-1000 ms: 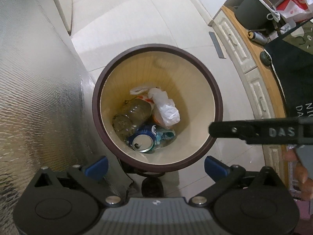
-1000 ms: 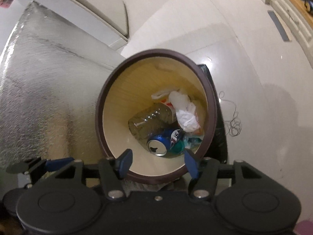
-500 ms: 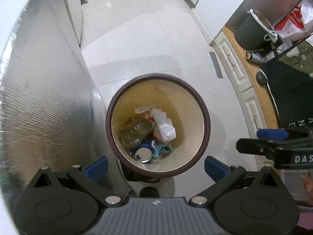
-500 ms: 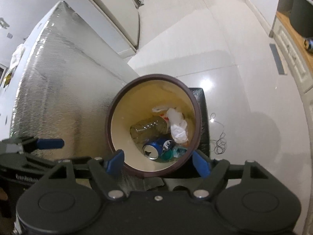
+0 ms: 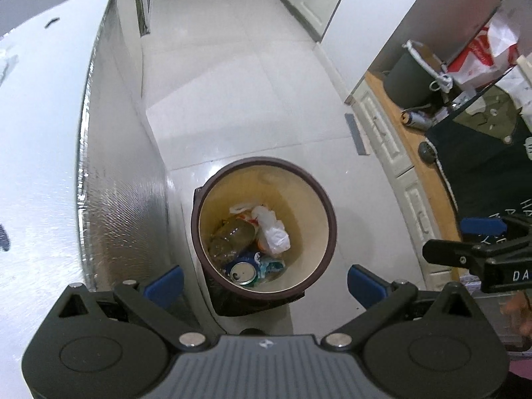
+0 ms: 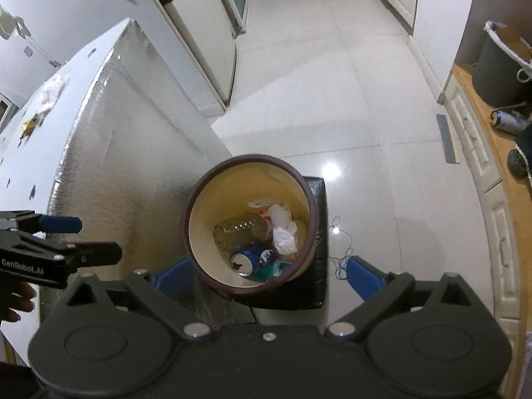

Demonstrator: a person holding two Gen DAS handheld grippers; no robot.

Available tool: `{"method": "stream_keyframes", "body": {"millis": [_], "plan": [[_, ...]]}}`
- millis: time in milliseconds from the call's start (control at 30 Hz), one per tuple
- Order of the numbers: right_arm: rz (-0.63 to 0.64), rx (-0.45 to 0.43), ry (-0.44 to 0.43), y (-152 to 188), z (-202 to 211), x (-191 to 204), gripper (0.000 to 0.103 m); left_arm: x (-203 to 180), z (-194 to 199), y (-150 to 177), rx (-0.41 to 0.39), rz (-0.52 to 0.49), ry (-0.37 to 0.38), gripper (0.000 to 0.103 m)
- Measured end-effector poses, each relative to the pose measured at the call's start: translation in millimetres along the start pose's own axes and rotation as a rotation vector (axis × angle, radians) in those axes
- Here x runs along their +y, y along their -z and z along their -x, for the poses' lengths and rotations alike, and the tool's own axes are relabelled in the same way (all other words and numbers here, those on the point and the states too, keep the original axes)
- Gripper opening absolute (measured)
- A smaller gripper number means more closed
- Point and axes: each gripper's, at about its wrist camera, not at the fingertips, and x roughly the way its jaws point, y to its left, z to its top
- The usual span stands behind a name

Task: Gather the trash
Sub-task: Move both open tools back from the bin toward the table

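Observation:
A round trash bin (image 5: 329,212) with a brown rim and cream inside stands on the floor far below both grippers. In it lie a clear plastic bottle (image 5: 232,236), a blue can (image 5: 244,271), a crumpled white bag (image 5: 272,232) and a teal wrapper (image 5: 274,265). My left gripper (image 5: 265,284) hangs open above the bin, nothing between its fingers. My right gripper (image 6: 267,277) points down at the same bin (image 6: 246,159); its jaws are opening wide and hold nothing. The can (image 6: 249,259) and bottle (image 6: 242,229) show there too.
A silver embossed appliance side (image 5: 126,199) stands close at the bin's left. A wooden counter (image 5: 399,153) on the right carries a dark bucket (image 5: 412,76) and a lying can (image 5: 414,118). The bin sits on a black pad (image 6: 319,232); a thin cord (image 6: 342,242) lies beside it.
Both grippers have risen well away from the bin, which now looks smaller. The right gripper's jaws have spread from narrow to wide. The trash in the bin has not moved.

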Motion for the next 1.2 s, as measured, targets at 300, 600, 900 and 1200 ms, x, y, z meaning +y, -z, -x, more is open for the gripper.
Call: {"method": "stream_keyframes", "body": {"millis": [300,600,900,1200], "plan": [[0.041,-0.087,0.036,7,45,26,0.103,6,53,13,-0.114,0.017,0.015,0.103],[0.069,-0.182,0.035,13,85,63,0.103,32,109,31,-0.241,0.051,0.002,0.103],[0.096,-0.248,0.030,19,103,123,0.103,89,163,49,-0.353,0.092,-0.008,0.103],[0.093,-0.307,0.036,12,104,201,0.103,169,200,57,-0.412,0.104,-0.013,0.103]]}}
